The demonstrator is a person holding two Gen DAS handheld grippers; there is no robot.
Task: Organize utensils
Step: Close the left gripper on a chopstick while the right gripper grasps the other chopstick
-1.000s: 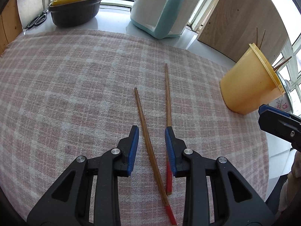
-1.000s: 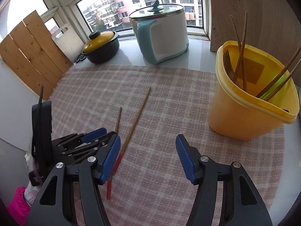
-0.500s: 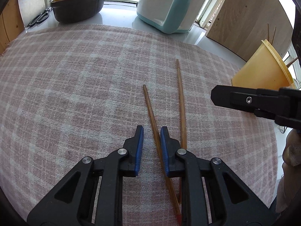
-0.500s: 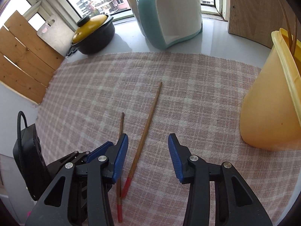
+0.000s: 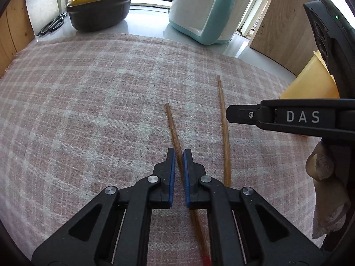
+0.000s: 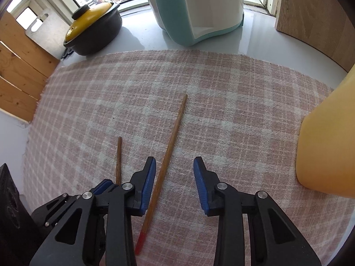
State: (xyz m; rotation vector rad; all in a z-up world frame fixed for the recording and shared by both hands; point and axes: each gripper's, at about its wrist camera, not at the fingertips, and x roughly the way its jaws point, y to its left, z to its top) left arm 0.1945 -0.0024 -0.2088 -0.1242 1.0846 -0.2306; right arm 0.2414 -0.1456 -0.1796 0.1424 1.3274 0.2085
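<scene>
At frame centre on the checked cloth [image 5: 88,110], we see two chopsticks lying lengthwise, red ends nearest us. Our left gripper [image 5: 179,155] has just pinched the left chopstick [image 5: 173,124]. Our right gripper [image 6: 174,166], jaws closing yet apart, straddles the right chopstick [image 6: 170,144], untouched. The yellow bin [image 6: 328,150] is cut off at right.

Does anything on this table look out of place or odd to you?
Only the two chopsticks: they lie loose and splayed on the checked cloth instead of standing in the yellow holder. Nothing looks spilled or broken.
</scene>
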